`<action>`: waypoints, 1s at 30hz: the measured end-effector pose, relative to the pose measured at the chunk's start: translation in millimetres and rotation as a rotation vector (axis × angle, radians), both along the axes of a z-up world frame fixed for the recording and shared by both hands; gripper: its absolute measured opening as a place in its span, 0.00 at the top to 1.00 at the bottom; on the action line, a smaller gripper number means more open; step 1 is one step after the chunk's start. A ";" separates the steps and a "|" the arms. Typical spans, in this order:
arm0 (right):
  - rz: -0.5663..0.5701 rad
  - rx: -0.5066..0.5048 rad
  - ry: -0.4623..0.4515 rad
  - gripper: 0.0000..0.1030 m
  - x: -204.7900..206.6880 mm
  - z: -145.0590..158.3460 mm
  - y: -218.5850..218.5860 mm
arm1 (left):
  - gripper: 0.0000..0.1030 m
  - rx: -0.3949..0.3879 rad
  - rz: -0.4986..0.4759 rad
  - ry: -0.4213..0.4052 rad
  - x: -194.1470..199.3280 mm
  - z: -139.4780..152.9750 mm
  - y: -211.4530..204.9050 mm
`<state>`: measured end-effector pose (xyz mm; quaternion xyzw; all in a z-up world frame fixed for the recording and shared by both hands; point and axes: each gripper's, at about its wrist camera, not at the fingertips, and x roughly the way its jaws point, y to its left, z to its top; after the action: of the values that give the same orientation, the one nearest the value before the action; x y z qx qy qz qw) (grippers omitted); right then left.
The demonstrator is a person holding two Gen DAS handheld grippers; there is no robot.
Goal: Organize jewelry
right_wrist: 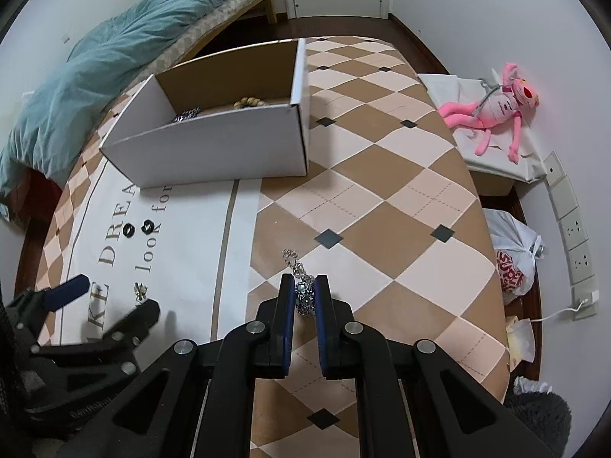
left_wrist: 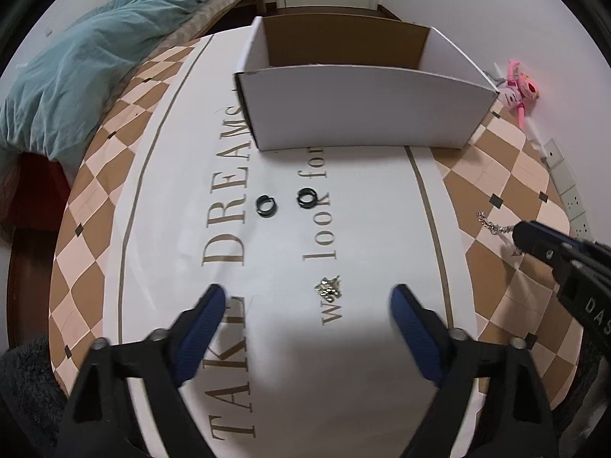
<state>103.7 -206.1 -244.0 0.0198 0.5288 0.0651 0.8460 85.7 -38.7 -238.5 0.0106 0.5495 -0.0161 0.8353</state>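
My right gripper (right_wrist: 305, 290) is shut on a silver chain bracelet (right_wrist: 303, 297) that lies on the checkered cloth, its free end (right_wrist: 292, 257) trailing away from me; the chain also shows in the left wrist view (left_wrist: 492, 225). My left gripper (left_wrist: 307, 294) is open, low over the white printed cloth, with a small silver-gold trinket (left_wrist: 327, 288) between its fingertips. Two black rings (left_wrist: 267, 205) (left_wrist: 306, 197) lie further ahead. The white cardboard box (right_wrist: 229, 149) stands beyond them and holds a beaded bracelet (right_wrist: 250, 102) and a dark piece (right_wrist: 187, 113).
A teal blanket (right_wrist: 114, 53) lies on a bed at the left. A pink plush toy (right_wrist: 496, 114) sits on a white bag at the right. A plastic bag (right_wrist: 511, 263) and wall sockets (right_wrist: 576, 236) are past the table's right edge.
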 end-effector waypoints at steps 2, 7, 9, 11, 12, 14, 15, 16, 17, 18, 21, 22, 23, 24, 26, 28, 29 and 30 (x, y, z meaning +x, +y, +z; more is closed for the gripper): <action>-0.005 0.004 -0.002 0.90 0.1 1.8 -0.8 | 0.41 -0.008 -0.007 0.008 1.0 -2.2 -1.3; -0.014 0.007 -0.008 0.90 -0.7 6.0 -3.3 | 0.66 -0.015 -0.022 -0.004 1.9 -1.3 -3.4; -0.019 0.007 -0.010 0.90 -0.4 7.2 -4.8 | 0.78 -0.024 -0.028 -0.004 4.6 -1.4 -2.2; -0.023 0.007 -0.012 0.90 0.1 7.5 -5.4 | 0.89 -0.033 -0.033 -0.007 5.3 -1.2 -1.4; -0.025 0.008 -0.013 0.90 0.1 8.0 -5.4 | 0.90 -0.039 -0.038 -0.007 5.6 -1.2 -1.4; -0.025 0.011 -0.016 0.90 -0.2 9.6 -5.4 | 0.90 -0.044 -0.044 -0.011 6.4 -1.3 -1.4; -0.024 0.011 -0.019 0.90 -0.4 10.5 -4.6 | 0.91 -0.049 -0.047 -0.013 6.6 -1.2 -1.5; -0.023 0.012 -0.020 0.90 -0.5 11.4 -4.6 | 0.91 -0.051 -0.049 -0.014 7.0 -1.2 -1.1; -0.022 0.015 -0.023 0.90 -0.7 13.1 -4.2 | 0.91 -0.054 -0.051 -0.016 7.2 -0.9 -1.1; -0.022 0.018 -0.026 0.90 -0.9 14.8 -4.0 | 0.91 -0.059 -0.052 -0.017 7.3 -0.5 -1.1; -0.020 0.032 -0.039 0.90 -1.5 22.7 -2.9 | 0.91 -0.071 -0.055 -0.024 6.9 3.6 -0.9; -0.020 0.041 -0.044 0.90 -1.7 26.3 -3.4 | 0.91 -0.079 -0.056 -0.029 6.9 7.0 -0.7; -0.020 0.049 -0.050 0.90 -1.5 30.2 -3.3 | 0.91 -0.088 -0.057 -0.035 7.1 11.4 -0.7; -0.020 0.060 -0.056 0.90 -1.4 34.1 -2.8 | 0.91 -0.097 -0.058 -0.041 7.3 15.8 -1.1; -0.017 0.097 -0.069 0.90 -0.4 46.8 -3.7 | 0.91 -0.129 -0.060 -0.057 9.9 31.0 -0.8; -0.007 0.136 -0.088 0.90 2.4 63.1 -3.4 | 0.96 -0.163 -0.063 -0.080 15.8 49.1 -0.2; 0.000 0.153 -0.098 0.90 5.6 71.9 -3.3 | 0.96 -0.179 -0.068 -0.095 20.6 60.2 0.0; 0.005 0.170 -0.109 0.90 9.9 80.8 -3.5 | 0.96 -0.189 -0.072 -0.106 24.5 68.3 -0.1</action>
<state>113.6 -209.5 -163.1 0.0868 0.4747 0.1129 0.8685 110.1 -38.8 -170.3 -0.0476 0.4998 -0.0971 0.8594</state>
